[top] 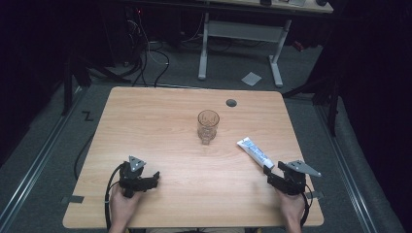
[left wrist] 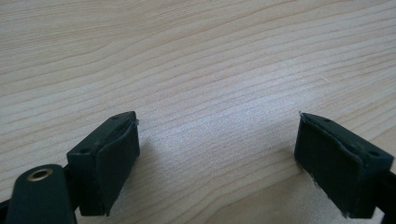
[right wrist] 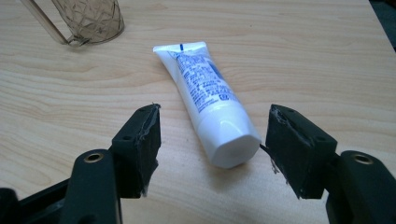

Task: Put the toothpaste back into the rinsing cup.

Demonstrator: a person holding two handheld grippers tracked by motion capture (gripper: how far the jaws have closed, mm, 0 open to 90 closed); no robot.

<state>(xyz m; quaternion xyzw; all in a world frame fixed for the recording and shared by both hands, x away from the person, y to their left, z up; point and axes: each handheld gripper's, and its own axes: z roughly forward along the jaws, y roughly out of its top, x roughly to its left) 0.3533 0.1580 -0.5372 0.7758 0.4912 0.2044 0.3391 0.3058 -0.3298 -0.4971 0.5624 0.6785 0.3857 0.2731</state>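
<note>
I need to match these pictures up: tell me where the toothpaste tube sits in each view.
High view: toothpaste tube lies right of centre on the table, slanting toward the right claw.
Right gripper view: tube at centre, cap end between the open jaws.
Left gripper view: bare wood between its jaws.
Shared landmark: glass mug, beyond the tube, at that view's top left.

You sit at a light wood-grain table (top: pixel 160 111) with a grey round cap (top: pixel 231 103) near its far edge. Beyond it, grey carpeted floor (top: pixel 180 73) carries tangled black cables (top: pixel 145 58) and a white-legged desk (top: pixel 240 31). A pale paper scrap (top: pixel 251 78) lies by one leg. The room's sides sink into darkness.
</note>
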